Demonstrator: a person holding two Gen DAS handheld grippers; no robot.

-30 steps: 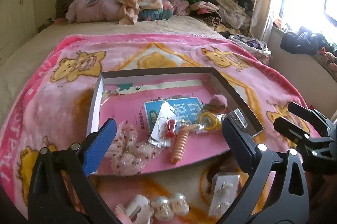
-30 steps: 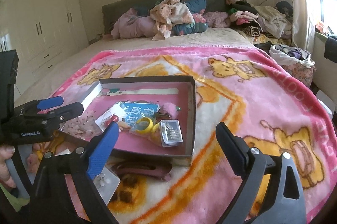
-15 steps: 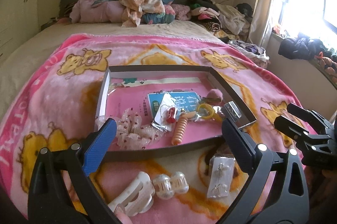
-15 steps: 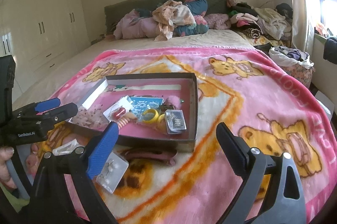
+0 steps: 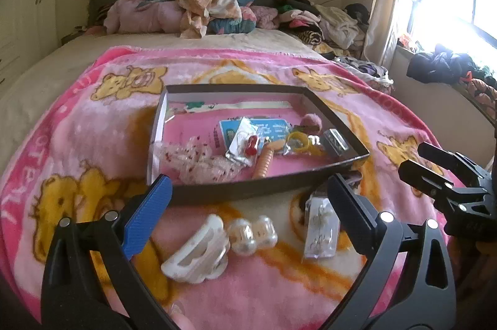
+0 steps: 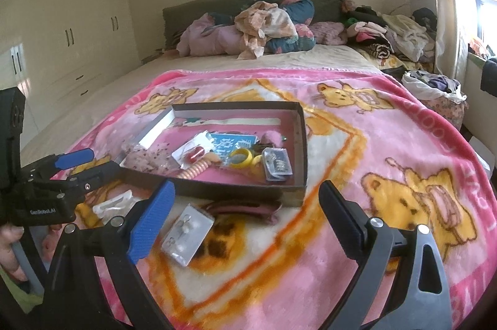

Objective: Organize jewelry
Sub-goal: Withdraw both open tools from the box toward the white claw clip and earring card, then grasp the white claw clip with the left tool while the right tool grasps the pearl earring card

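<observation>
Two released tools, left tool [image 5: 248, 205] and right tool [image 6: 245, 205], hover over the pink blanket [image 6: 388, 150] near the shallow box [image 6: 236, 190], with a wardrobe [image 6: 62, 35] beyond.

blanket [image 5: 77, 143]: pink with yellow bears
box [image 5: 248, 190]: dark outside, pink inside
hair clip [image 5: 195, 252]: white
ring [image 5: 296, 140]: yellow
spiral tie [image 5: 264, 164]: orange
card [image 5: 270, 128]: blue
headboard [image 6: 217, 4]: dark green

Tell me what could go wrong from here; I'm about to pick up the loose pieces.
The white plastic hair claw lies on soft pink fleece blanket, so it may sink or slide away from the open left gripper. The clear earring packet is flat, likely hard to pinch. The dark maroon clip hugs the brown cardboard tray, risking a bump.
</observation>
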